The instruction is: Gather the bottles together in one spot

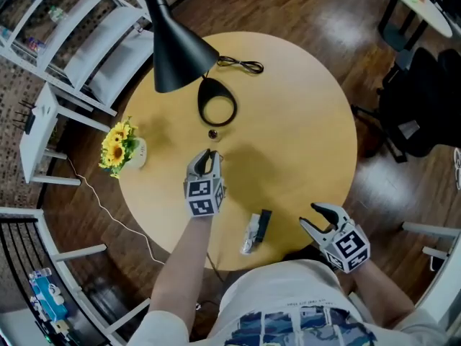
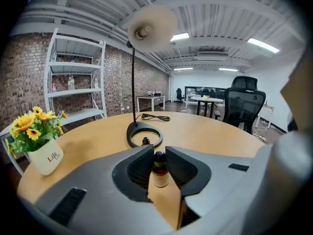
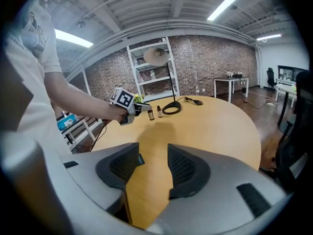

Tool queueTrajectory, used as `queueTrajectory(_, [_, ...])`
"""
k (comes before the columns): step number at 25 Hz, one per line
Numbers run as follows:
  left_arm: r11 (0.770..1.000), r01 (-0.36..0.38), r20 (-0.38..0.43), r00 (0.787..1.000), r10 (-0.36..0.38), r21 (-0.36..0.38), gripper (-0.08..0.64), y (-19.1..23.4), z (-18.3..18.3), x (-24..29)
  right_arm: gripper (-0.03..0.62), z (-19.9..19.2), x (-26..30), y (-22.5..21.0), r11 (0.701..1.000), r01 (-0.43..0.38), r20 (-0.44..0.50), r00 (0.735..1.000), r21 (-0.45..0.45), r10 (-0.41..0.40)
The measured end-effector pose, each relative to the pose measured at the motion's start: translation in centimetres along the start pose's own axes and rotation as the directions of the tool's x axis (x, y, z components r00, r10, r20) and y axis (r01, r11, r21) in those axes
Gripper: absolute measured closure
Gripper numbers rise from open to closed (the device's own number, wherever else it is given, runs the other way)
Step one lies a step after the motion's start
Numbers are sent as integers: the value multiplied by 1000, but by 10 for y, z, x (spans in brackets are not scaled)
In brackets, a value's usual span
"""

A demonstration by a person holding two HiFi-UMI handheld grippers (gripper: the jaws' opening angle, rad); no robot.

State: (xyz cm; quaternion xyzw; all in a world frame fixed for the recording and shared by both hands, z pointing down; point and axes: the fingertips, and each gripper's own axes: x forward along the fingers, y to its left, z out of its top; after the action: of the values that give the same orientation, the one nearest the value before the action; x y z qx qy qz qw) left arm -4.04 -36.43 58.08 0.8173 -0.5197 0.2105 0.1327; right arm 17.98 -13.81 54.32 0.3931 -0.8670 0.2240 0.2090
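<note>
the round table shows bare wood from its middle out to the rim at 3 o'clock; the lamp's ring base sits toward 12, a sunflower pot hugs the rim at 9, and a clear packet lies close to the rim at 6. the right gripper hangs at the rim near 5, jaws spread with only tabletop between them. the lamp shade covers the top at 11, and in the head view the left gripper, near the middle, hides its load. its own view shows the jaws pinching a small bottle: brown glass, dark cap, pale label, upright. a second bottle stands at 6 o'clock of the ring base, near the held one but apart
</note>
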Motion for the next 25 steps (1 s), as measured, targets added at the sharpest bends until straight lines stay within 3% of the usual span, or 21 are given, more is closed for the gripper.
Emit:
queueTrajectory(8, [999,-43,5,999,42,24,488,11,-15,29,380,-5,5,-13,1000,14,-46,999,5,-14])
queueTrajectory(17, [994,-17,-5,1000,18,107,479,3,-20,25,380,-4,13,-7,1000,8,-54,998,-5,-8])
queueTrajectory(19, [993,-1,-6,1000,2,116,419,0,-21,24,380,-6,13,-4,1000,13,-53,998,-11,-14])
queueTrajectory(25, [989,10,14,1000,-12,150,384,-5,-18,11,380,-9,5,7,999,36,-51,998,-29,-38])
